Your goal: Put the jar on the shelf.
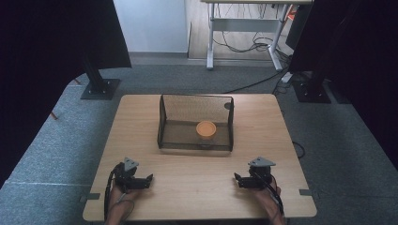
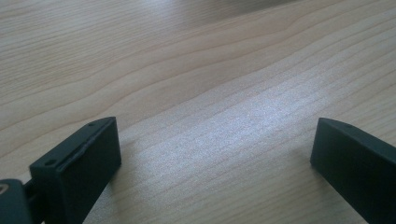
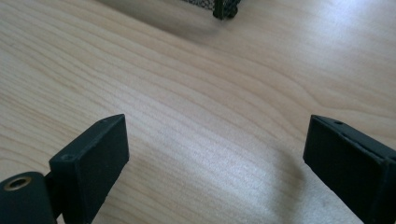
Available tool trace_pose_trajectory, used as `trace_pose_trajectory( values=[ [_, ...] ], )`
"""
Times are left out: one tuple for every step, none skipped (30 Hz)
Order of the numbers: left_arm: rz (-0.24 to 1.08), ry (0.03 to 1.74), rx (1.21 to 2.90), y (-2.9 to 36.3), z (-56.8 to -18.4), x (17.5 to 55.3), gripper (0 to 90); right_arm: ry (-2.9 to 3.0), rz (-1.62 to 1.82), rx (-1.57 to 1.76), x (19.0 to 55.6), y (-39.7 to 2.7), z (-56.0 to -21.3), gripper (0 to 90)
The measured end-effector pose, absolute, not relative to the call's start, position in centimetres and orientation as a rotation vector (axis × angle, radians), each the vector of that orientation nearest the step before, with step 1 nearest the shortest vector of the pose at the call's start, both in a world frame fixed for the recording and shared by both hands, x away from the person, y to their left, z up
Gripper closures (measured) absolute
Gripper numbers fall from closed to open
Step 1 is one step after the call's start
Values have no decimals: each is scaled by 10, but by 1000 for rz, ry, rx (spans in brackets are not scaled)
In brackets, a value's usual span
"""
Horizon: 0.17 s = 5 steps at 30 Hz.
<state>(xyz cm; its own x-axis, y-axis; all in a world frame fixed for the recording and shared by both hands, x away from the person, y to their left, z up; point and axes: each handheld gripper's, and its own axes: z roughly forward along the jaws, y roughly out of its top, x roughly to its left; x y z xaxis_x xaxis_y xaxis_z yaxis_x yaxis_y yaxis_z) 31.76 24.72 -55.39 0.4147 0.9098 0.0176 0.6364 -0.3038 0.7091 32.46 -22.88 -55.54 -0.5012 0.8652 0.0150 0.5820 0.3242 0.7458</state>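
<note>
Resting both claws on the near table (image 1: 197,187): left gripper (image 1: 146,180) and right gripper (image 1: 238,179) wide open, empty; orange bowl (image 1: 206,129) sits in mesh basket (image 1: 195,146), untouched

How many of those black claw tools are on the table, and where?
2. The left gripper sits near the table's front left, the right gripper near its front right, each in a hand, both open and short of the mesh basket.

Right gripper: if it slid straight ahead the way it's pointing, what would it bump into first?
Probably the black mesh basket. The right gripper, jaws open, aims across bare wooden table toward the basket's near corner; it might just slip past that corner, since depth is hard to judge.
</note>
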Motion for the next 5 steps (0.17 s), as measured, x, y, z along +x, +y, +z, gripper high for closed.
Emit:
trace_pose_trajectory(
  values=[
    [564, 1306, 2047, 247, -554, 318, 14, 2212, 996, 1287, 325, -229, -556, 64],
    [564, 1306, 2047, 247, -554, 318, 14, 2216, 993, 1291, 325, -229, -557, 64],
    [564, 1307, 2047, 247, -554, 318, 14, 2220, 990, 1295, 325, -229, -558, 64],
    [564, 1306, 2047, 247, -554, 318, 14, 2224, 985, 1300, 325, -229, -559, 64],
    [564, 1306, 2047, 247, -554, 318, 14, 2226, 980, 1300, 325, -229, -559, 64]
  ],
)
